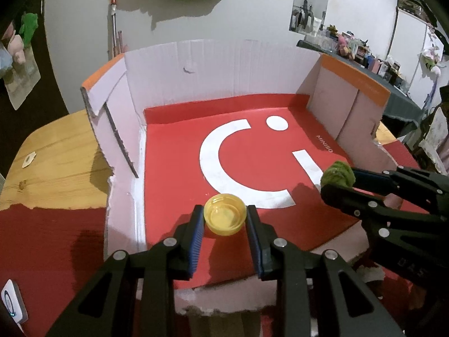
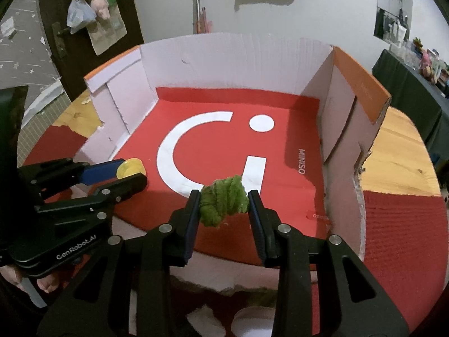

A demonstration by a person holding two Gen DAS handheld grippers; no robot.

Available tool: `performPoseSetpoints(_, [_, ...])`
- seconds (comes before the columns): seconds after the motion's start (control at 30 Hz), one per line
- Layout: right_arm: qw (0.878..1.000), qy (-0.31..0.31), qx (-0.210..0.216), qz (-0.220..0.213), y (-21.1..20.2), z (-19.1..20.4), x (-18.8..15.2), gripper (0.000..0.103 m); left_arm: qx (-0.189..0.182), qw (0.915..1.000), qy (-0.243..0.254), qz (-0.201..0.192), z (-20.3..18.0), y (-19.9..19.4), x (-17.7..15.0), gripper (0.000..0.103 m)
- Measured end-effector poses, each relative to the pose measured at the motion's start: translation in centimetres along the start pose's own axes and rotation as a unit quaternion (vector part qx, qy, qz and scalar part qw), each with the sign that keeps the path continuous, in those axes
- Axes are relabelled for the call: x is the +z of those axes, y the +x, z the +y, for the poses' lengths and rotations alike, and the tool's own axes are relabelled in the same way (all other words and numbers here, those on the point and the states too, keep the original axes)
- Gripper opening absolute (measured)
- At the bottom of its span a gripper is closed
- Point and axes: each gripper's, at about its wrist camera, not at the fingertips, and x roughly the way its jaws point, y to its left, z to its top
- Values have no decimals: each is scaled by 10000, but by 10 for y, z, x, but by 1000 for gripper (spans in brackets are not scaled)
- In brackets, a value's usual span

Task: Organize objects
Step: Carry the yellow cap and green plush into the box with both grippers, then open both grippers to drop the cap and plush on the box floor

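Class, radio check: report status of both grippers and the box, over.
Left gripper shut on yellow cap. Right gripper shut on green fuzzy wad. Both over the cardboard box, red floor bare. Nothing in the way.

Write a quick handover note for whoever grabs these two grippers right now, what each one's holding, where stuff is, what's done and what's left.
Left gripper: shut on the yellow cap, held over the near part of the box floor.
Right gripper: shut on the green fuzzy bundle, also over the box floor, to the right of the cap.
Cardboard box: on the wooden table; nothing lies on its red floor.
Done: both items picked up and carried over the box.
Left: probably lower and release each inside.
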Motion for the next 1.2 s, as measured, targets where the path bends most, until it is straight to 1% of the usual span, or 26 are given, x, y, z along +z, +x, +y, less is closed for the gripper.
performPoseSetpoints(0.23, [9995, 94, 55, 287, 16, -8, 4, 32, -41, 9999, -24, 124, 1, 9, 3, 31])
performPoseSetpoints(0.47, [9987, -41, -66, 499, 27, -6, 2, 33, -13, 9998, -1, 186, 0, 11, 2, 31])
performPoseSetpoints(0.57, [9986, -56, -80, 515, 26, -6, 2, 33, 32, 9998, 46, 180, -2, 12, 2, 31])
performPoseSetpoints(1.0, [9987, -80, -77, 492, 24, -8, 0, 35, -36, 9998, -34, 193, 0, 13, 2, 32])
performPoseSetpoints(1.1, [9988, -85, -33, 473, 24, -7, 0, 39, -54, 9998, -41, 192, 1, 14, 3, 34])
performPoseSetpoints(1.17, [9989, -92, -7, 466, 24, -6, 0, 41, -95, 9997, -54, 200, 1, 14, 3, 39])
performPoseSetpoints(1.2, [9989, -95, -3, 461, 24, -6, 0, 42, -111, 9997, -56, 200, 0, 14, 3, 39])
